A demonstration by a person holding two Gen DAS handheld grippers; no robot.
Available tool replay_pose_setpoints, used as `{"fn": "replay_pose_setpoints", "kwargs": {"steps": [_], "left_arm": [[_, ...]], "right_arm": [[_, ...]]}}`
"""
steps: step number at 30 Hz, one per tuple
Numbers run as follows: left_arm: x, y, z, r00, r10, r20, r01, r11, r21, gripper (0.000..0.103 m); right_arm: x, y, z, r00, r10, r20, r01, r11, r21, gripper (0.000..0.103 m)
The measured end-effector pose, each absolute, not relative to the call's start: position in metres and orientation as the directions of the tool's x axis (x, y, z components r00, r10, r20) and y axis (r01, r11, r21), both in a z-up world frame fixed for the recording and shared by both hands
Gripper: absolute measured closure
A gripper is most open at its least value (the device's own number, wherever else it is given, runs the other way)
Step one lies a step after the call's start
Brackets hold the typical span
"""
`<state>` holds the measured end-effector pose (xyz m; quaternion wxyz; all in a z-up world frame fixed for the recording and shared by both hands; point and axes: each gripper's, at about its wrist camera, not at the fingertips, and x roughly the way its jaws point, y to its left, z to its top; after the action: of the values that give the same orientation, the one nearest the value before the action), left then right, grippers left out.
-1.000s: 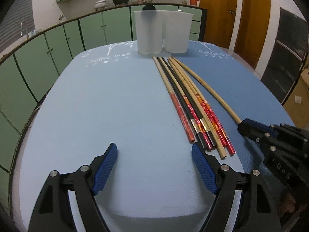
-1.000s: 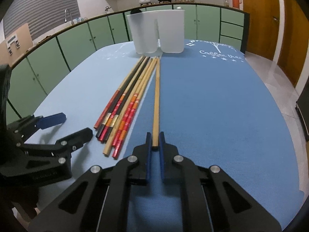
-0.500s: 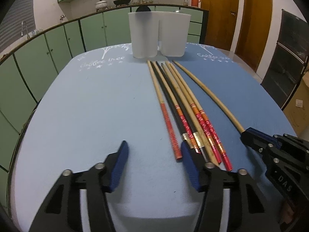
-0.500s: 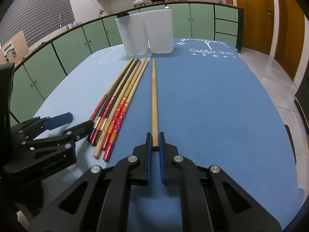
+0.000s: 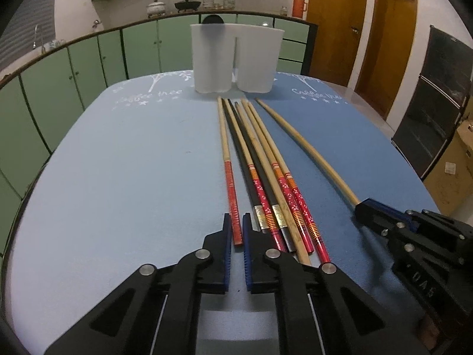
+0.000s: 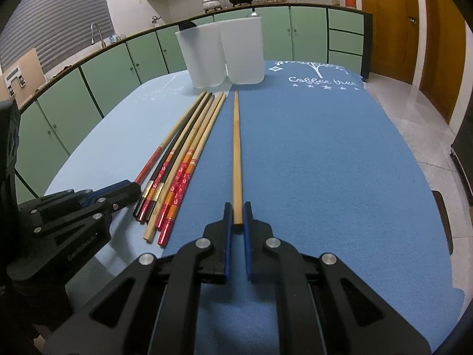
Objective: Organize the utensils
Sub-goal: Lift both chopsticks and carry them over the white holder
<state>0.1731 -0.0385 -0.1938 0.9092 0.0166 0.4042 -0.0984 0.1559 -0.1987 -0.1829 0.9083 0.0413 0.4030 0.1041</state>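
Several chopsticks (image 5: 266, 177) lie side by side on the blue table cloth (image 5: 118, 177), pointing at two white plastic cups (image 5: 233, 59). My left gripper (image 5: 236, 222) is shut on the red end of the leftmost chopstick (image 5: 229, 174). My right gripper (image 6: 237, 210) is shut on the near end of a plain bamboo chopstick (image 6: 236, 148), which lies apart to the right of the bundle (image 6: 183, 159). In the left wrist view the right gripper (image 5: 366, 207) shows at the right, holding the plain chopstick (image 5: 304, 148).
The cups (image 6: 221, 53) stand together at the far end of the table. Green kitchen cabinets (image 5: 74, 68) curve behind the table. Wooden doors (image 5: 334, 26) are at the back right. The table edge (image 6: 414, 153) drops to a tiled floor on the right.
My left gripper has moved forward and right and closed from wide open onto the leftmost red-ended chopstick. My right gripper stays shut on the plain chopstick and has shifted it slightly away from the bundle.
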Motion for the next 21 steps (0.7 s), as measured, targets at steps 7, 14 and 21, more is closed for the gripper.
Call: {"fn": "replay_pose_setpoints", "kwargs": {"steps": [7, 14, 21], "left_arm": [[0.162, -0.036, -0.166, 0.696, -0.147, -0.703, 0.195, 0.981, -0.013, 0.097], [0.152, -0.028, -0.129, 0.751, -0.142, -0.644, 0.185, 0.983, 0.0, 0.097], [0.153, -0.019, -0.098, 0.74, -0.151, -0.655, 0.194, 0.981, -0.007, 0.097]], "right_arm": [[0.15, -0.203, -0.158, 0.693, 0.231, -0.683, -0.171, 0.973, 0.156, 0.097], [0.143, -0.205, -0.131, 0.731, 0.234, -0.641, -0.188, 0.972, 0.141, 0.097], [0.142, -0.215, -0.093, 0.78, 0.239, -0.578, -0.191, 0.971, 0.143, 0.097]]}}
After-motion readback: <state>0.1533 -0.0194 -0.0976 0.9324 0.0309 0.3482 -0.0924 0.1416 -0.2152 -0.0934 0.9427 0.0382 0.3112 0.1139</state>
